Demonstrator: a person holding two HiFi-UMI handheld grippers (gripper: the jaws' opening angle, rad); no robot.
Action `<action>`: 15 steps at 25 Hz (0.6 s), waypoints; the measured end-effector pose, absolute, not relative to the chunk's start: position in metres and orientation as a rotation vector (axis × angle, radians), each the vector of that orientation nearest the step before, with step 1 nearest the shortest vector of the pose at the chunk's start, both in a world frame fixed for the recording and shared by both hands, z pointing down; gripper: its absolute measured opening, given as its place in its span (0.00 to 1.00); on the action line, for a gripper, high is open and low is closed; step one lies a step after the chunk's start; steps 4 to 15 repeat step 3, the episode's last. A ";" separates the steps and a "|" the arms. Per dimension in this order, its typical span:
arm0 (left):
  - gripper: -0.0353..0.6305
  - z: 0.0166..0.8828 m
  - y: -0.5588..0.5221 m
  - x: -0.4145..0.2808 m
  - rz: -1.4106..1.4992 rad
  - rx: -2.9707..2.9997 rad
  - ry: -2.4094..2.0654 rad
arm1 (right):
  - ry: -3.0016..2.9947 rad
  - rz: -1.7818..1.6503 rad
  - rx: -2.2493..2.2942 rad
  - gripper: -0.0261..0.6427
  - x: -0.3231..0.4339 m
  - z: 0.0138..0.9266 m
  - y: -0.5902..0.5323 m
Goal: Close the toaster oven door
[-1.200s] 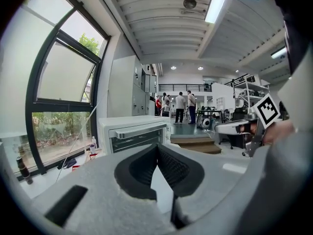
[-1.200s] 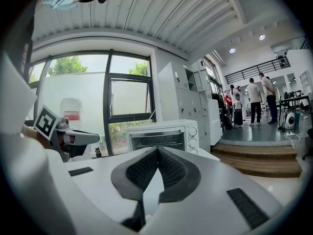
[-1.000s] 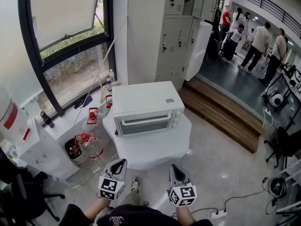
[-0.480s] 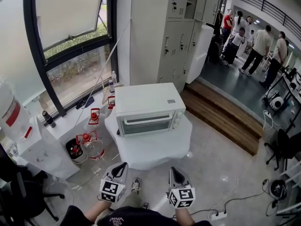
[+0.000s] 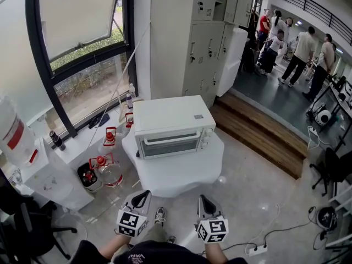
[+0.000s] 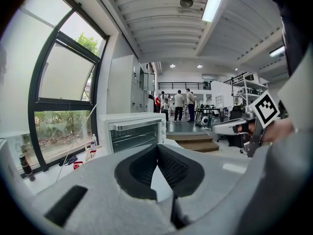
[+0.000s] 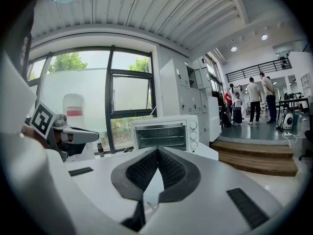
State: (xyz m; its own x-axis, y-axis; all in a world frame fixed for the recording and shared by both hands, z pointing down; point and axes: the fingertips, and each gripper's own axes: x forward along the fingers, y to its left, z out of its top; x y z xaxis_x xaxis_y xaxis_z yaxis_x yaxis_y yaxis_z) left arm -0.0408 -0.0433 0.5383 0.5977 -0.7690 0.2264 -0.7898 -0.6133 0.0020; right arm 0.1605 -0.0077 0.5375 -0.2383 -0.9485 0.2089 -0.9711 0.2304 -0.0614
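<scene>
A white toaster oven stands on a table draped in white cloth, its glass door upright and flush against the front, handle along the top. The oven also appears ahead in the left gripper view and the right gripper view. Well short of the table, my left gripper and right gripper hang low side by side. Both are shut with nothing between their pads. My left gripper and right gripper point toward the oven from a distance.
Water jugs with red handles sit on the floor left of the table, under a large window. Grey lockers rise behind the oven. A wooden step and several people are at the right. A power strip lies near my feet.
The head view has shifted slightly. The left gripper has sunk a little. The oven and its door have not moved.
</scene>
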 end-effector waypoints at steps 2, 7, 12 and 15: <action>0.08 0.538 -0.043 -0.038 0.309 2.722 -1.326 | -2.361 0.268 1.858 0.04 0.162 0.538 -0.007; 0.08 0.539 -0.042 -0.037 0.309 2.724 -1.324 | -2.360 0.267 1.860 0.04 0.163 0.538 -0.007; 0.08 0.539 -0.042 -0.037 0.309 2.724 -1.324 | -2.360 0.267 1.860 0.04 0.163 0.538 -0.007; 0.08 0.539 -0.042 -0.037 0.309 2.724 -1.324 | -2.360 0.267 1.860 0.04 0.163 0.538 -0.007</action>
